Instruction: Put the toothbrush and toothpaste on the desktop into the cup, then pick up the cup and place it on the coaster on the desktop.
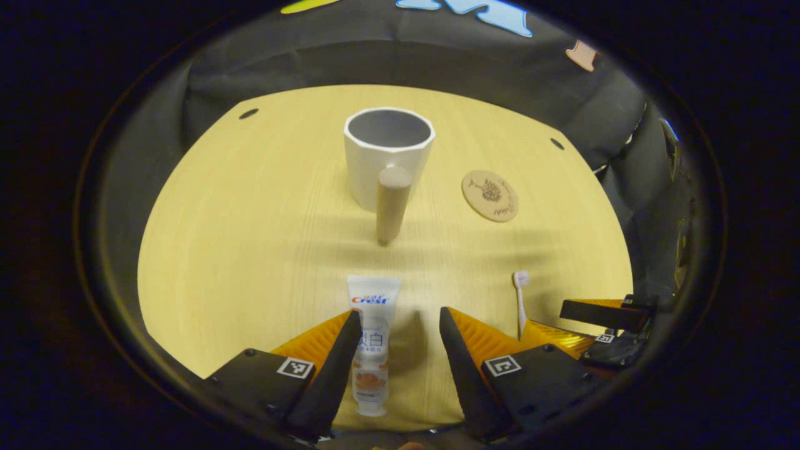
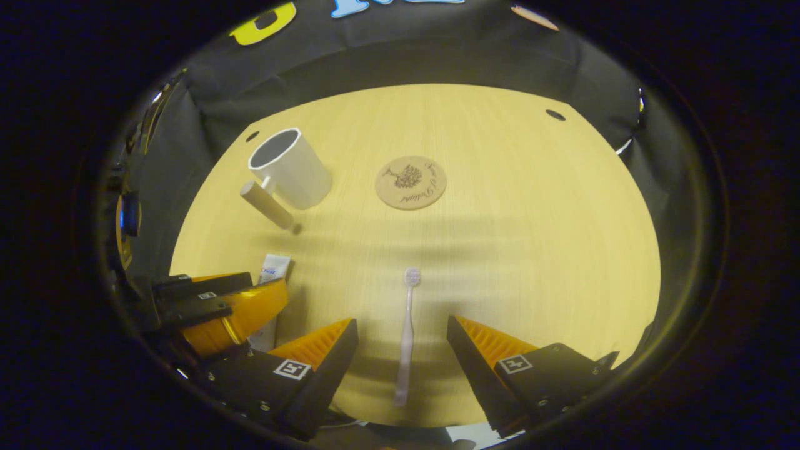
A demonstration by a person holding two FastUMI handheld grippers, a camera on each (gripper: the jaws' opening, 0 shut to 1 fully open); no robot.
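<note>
Both grippers held low and level, jaws spread wide.
Left gripper [image 1: 395,340] is seen with its black-tipped orange fingers [image 1: 342,350] parted, nothing pressed between them. Right gripper [image 2: 402,350] is likewise parted, nothing clamped. The two are positioned side by side, close together, pointed the same way.

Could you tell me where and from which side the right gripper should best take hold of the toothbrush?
Probably at mid-handle, from above. The toothbrush lies flat on the desktop, bristle head pointing away toward the coaster, handle running lengthwise between the open fingers of the right gripper. Closing across the thin handle, well clear of the head, should suit it.
</note>
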